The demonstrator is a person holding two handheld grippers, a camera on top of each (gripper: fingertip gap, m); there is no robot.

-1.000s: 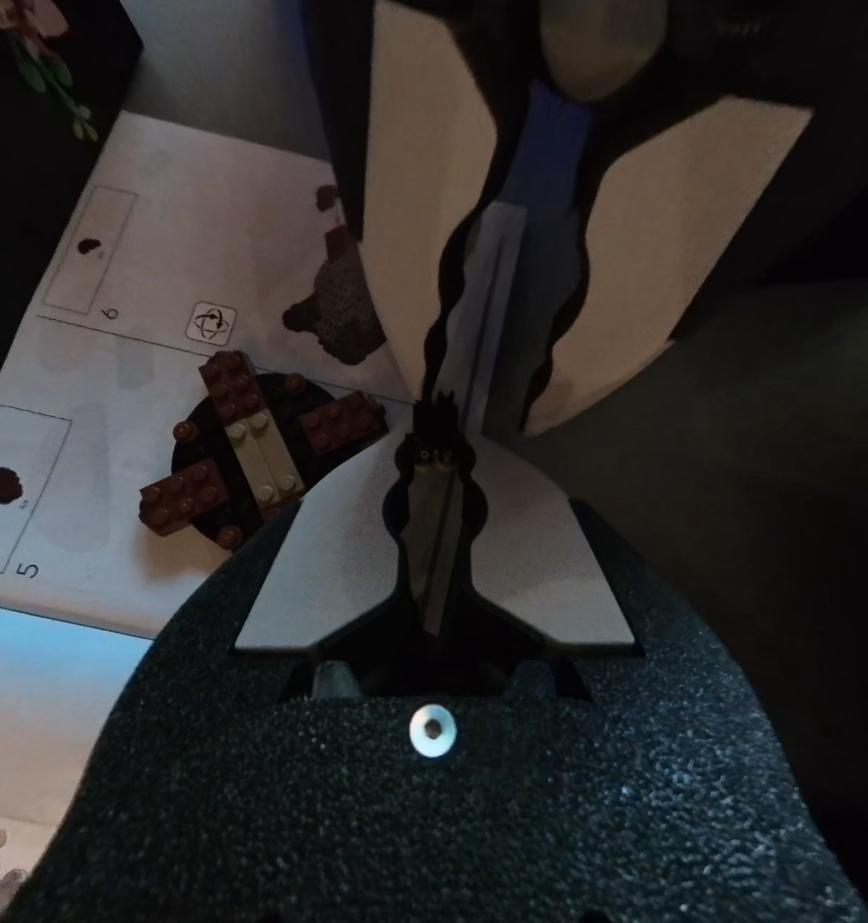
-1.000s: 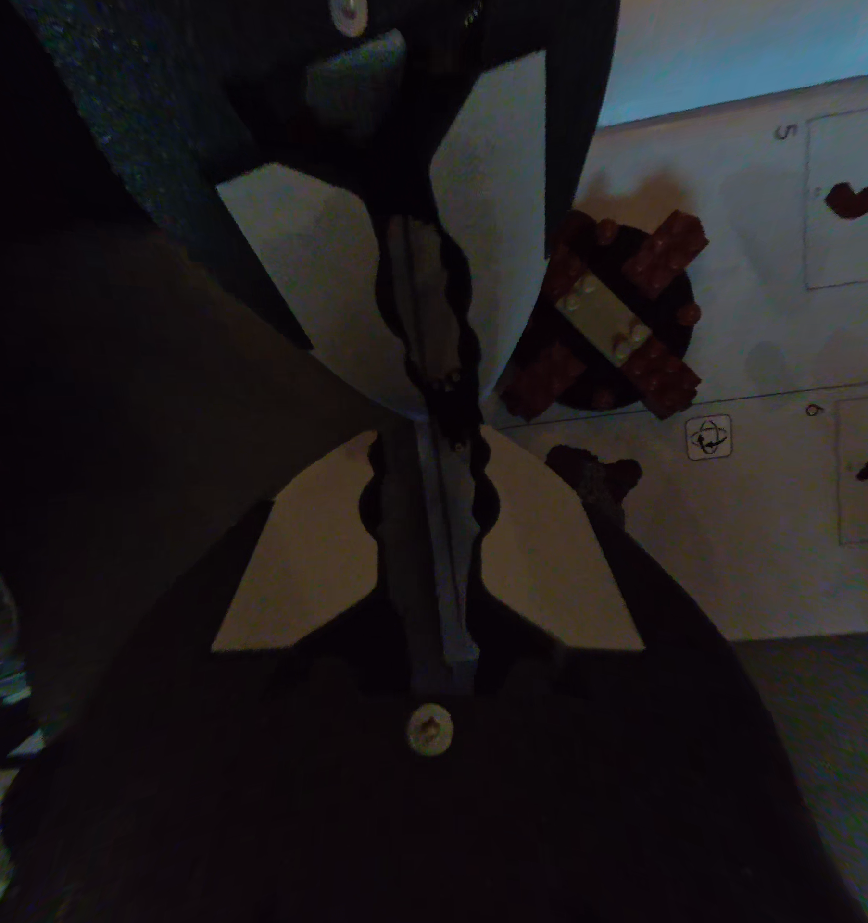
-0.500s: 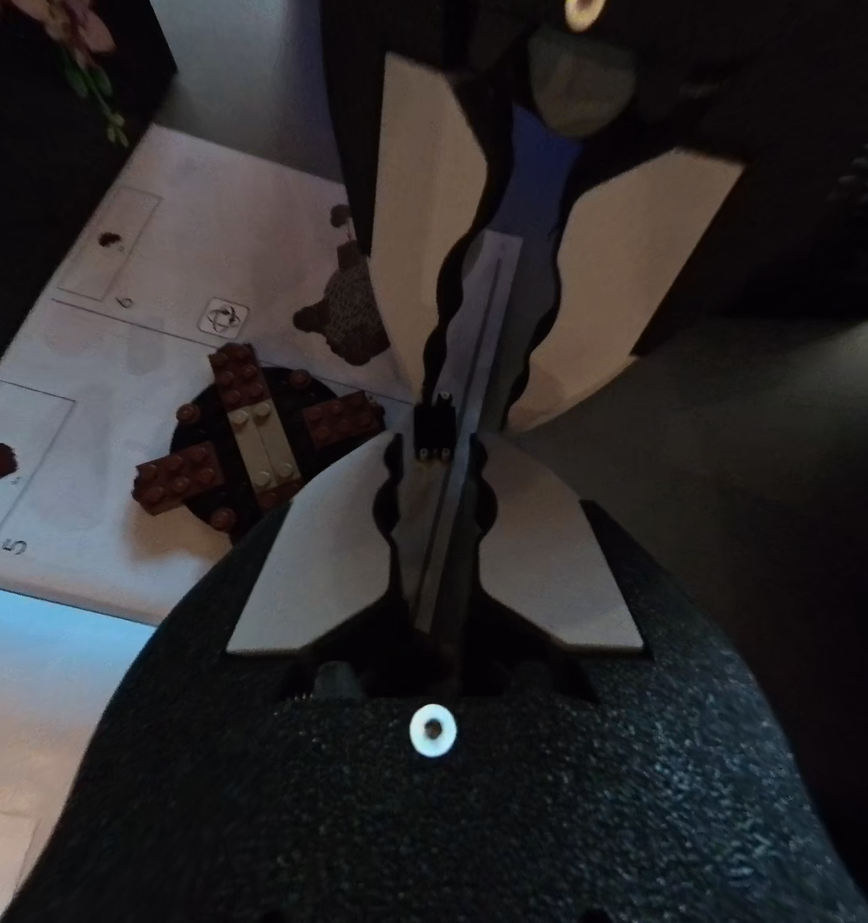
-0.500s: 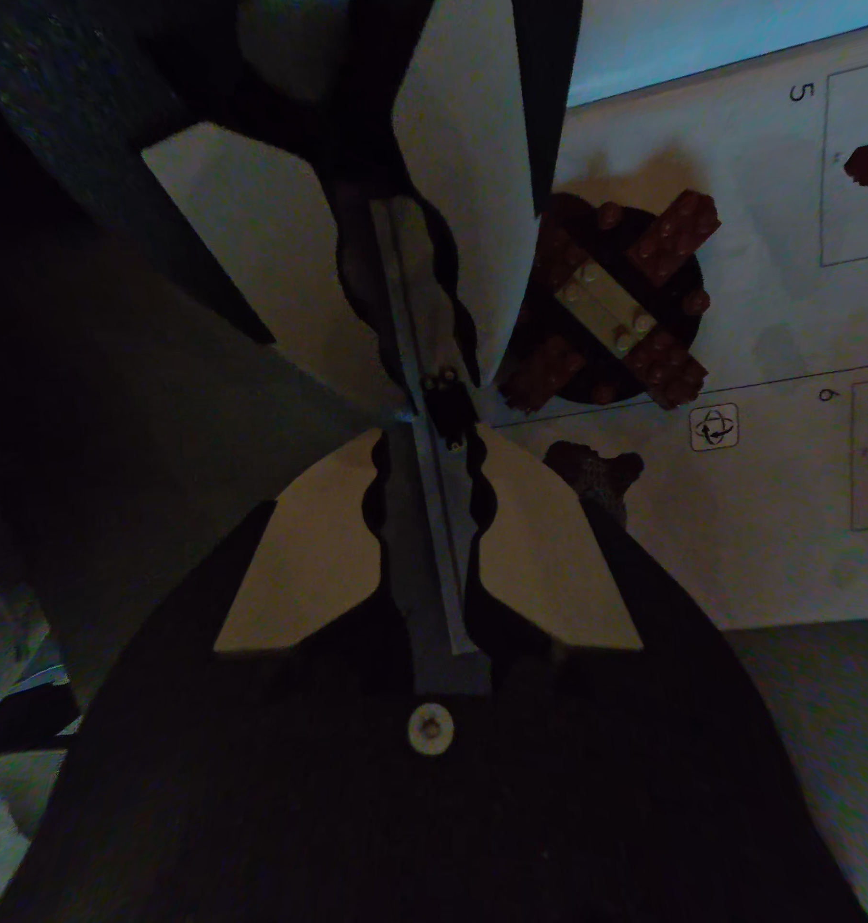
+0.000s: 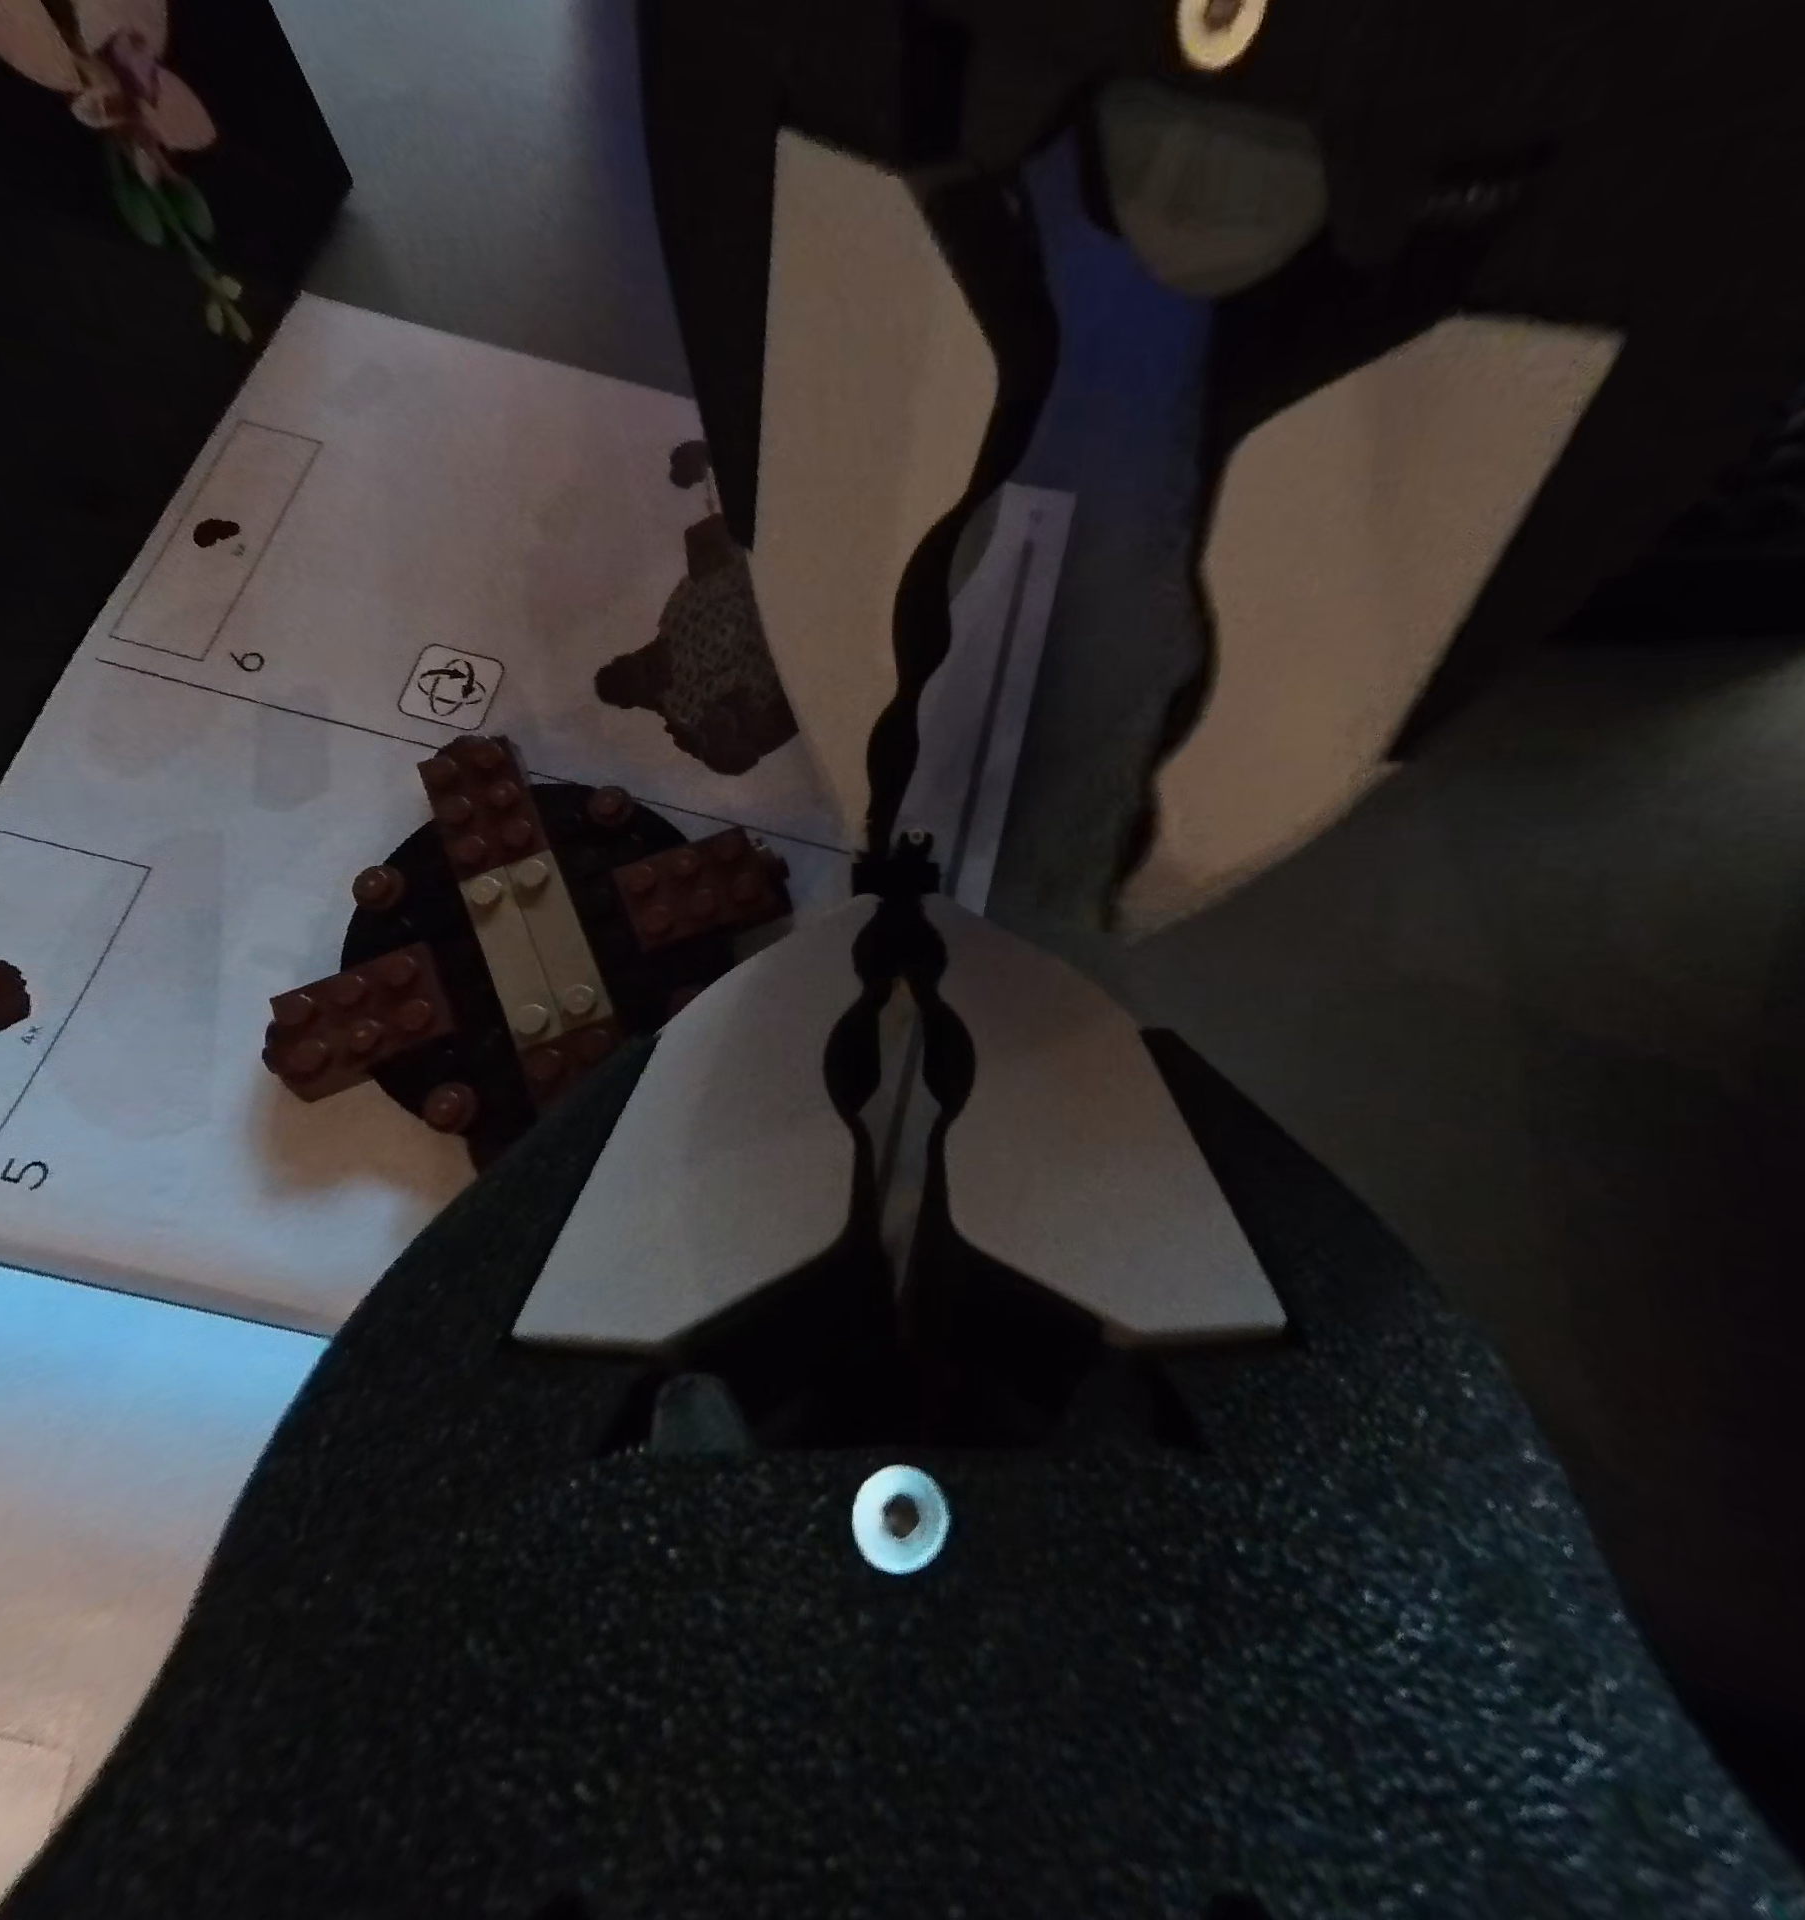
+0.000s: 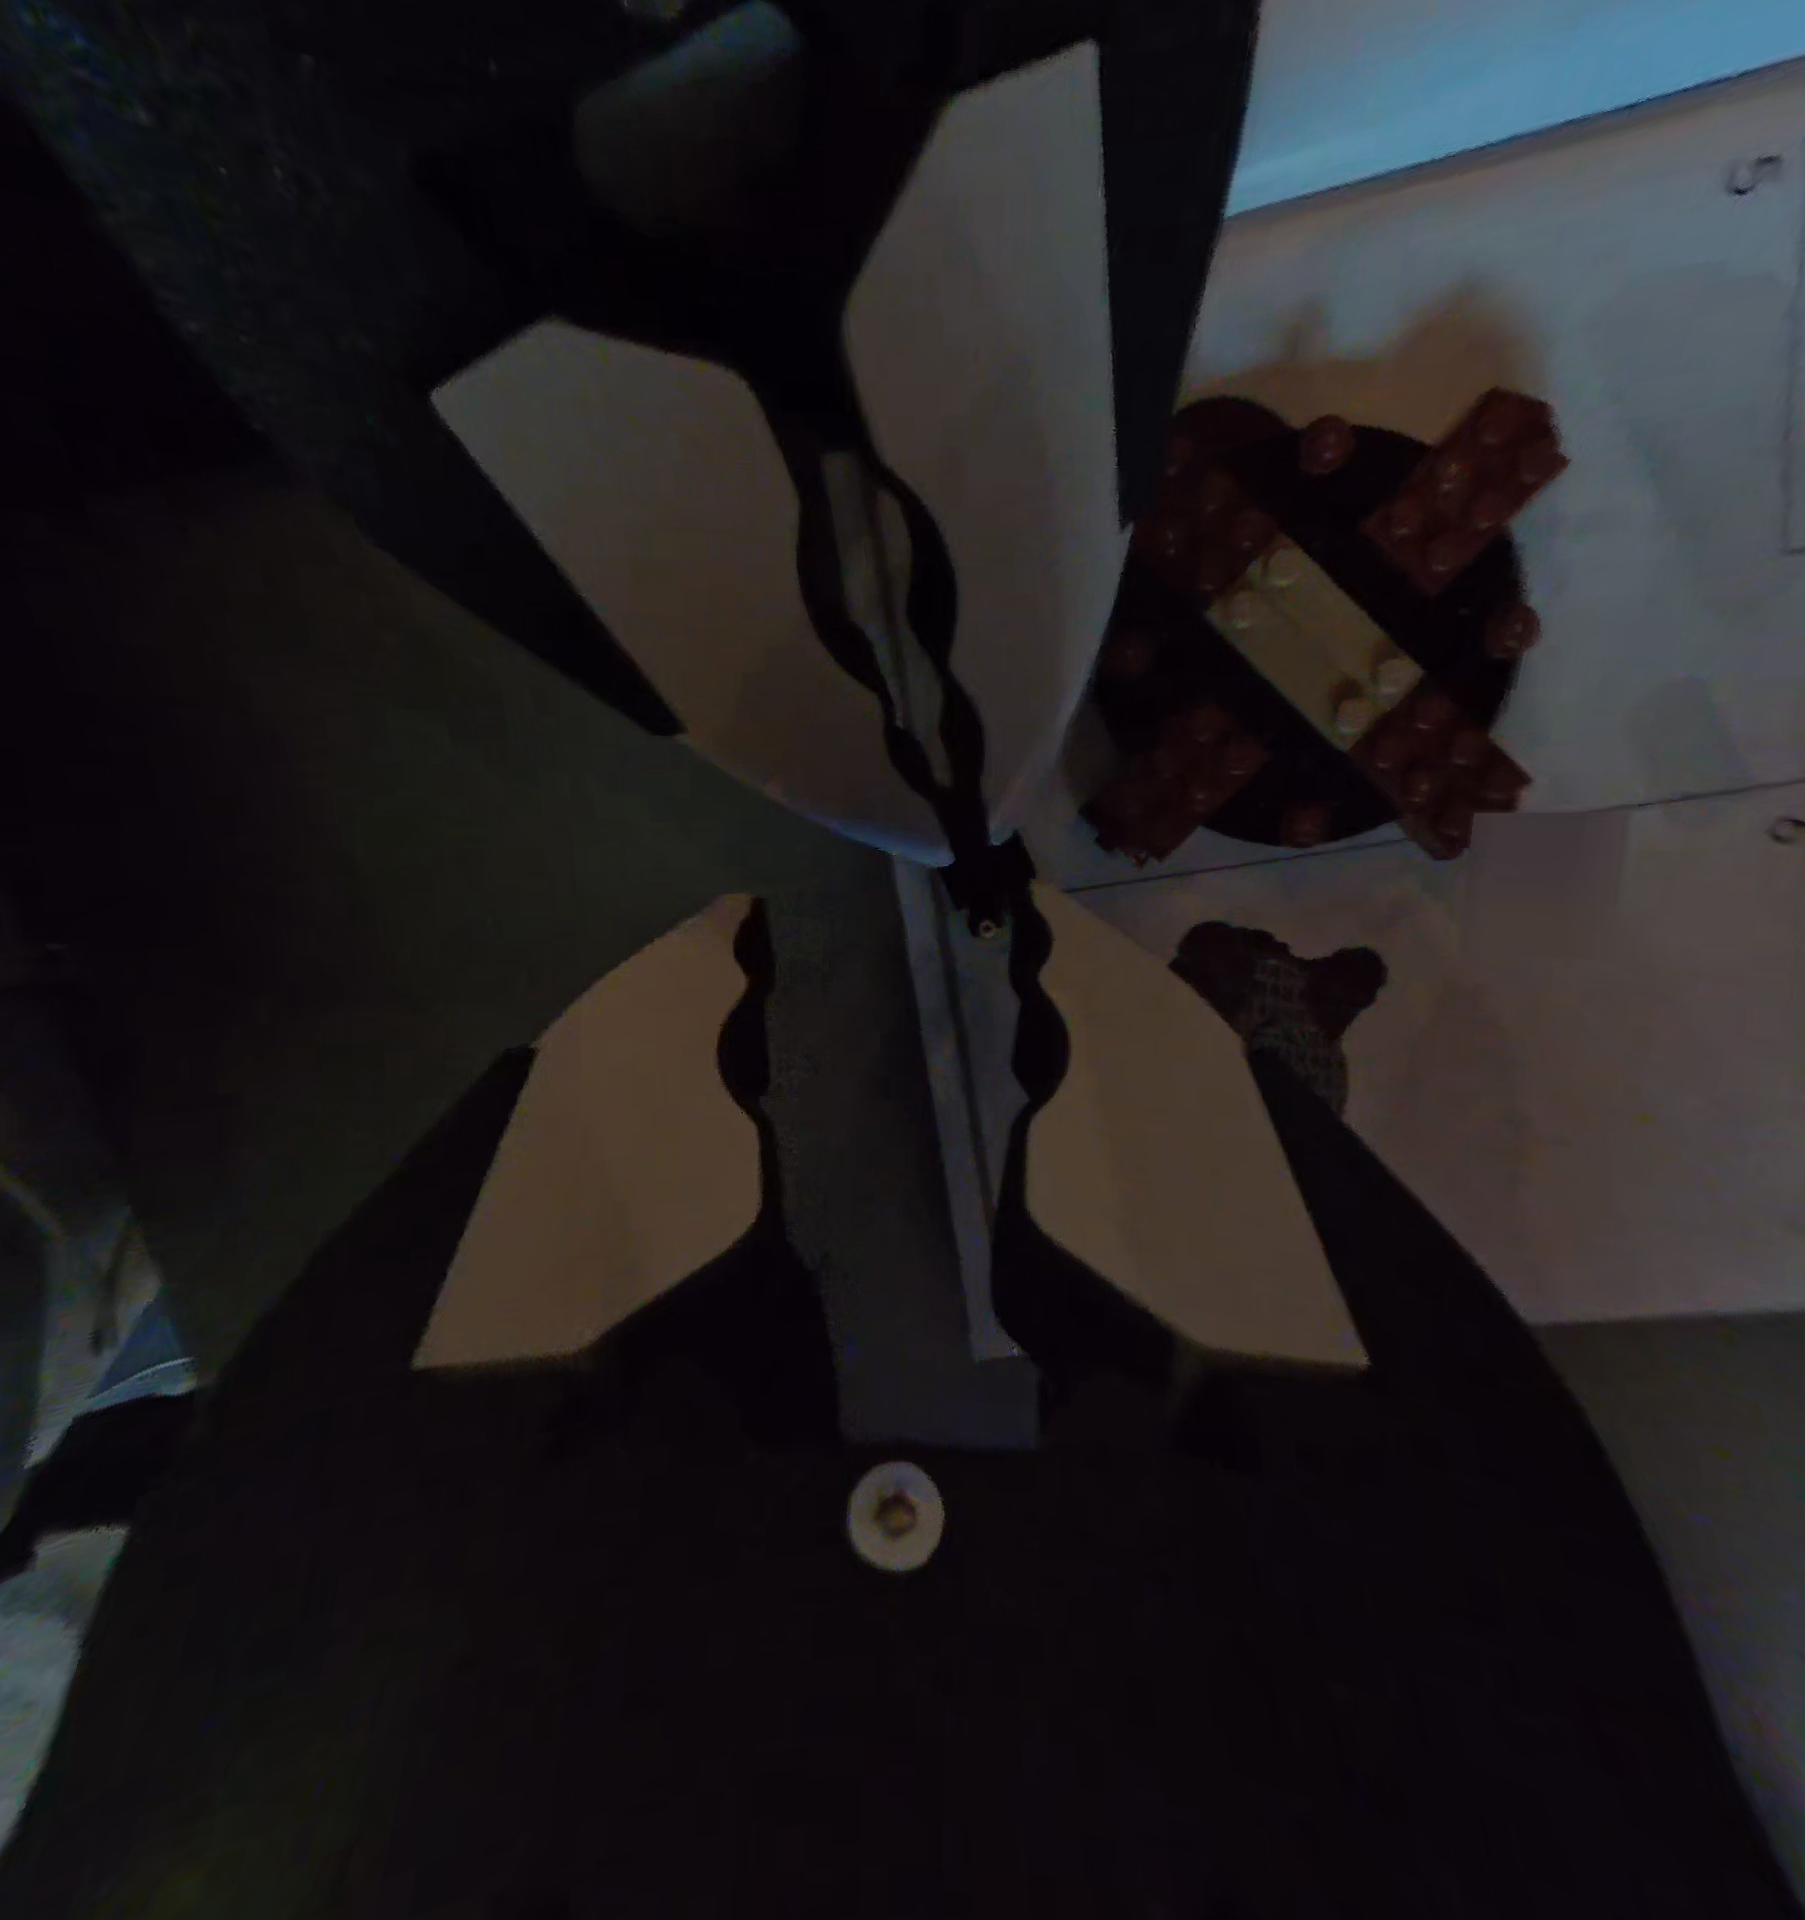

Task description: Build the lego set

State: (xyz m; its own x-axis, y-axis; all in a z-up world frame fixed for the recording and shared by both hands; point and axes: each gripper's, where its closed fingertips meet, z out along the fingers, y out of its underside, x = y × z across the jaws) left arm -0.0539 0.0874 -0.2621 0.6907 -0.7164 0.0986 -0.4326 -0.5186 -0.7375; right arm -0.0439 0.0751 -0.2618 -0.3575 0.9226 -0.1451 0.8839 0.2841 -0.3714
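Just right of the round brick model (image 5: 503, 956), the left gripper (image 5: 893, 914) is pinching a small black piece (image 5: 893, 871) at its tips, fingers nearly closed; the right gripper (image 6: 898, 914) is facing it tip to tip, jaws gaping wide, one finger (image 6: 1106, 1049) just beside the piece (image 6: 991, 883); the model is sitting on an instruction sheet (image 5: 254, 582).

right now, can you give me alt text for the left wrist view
The left gripper, fingers shut, pinches a small black piece tip to tip with the open right gripper, above a brown and tan brick build on an instruction sheet.
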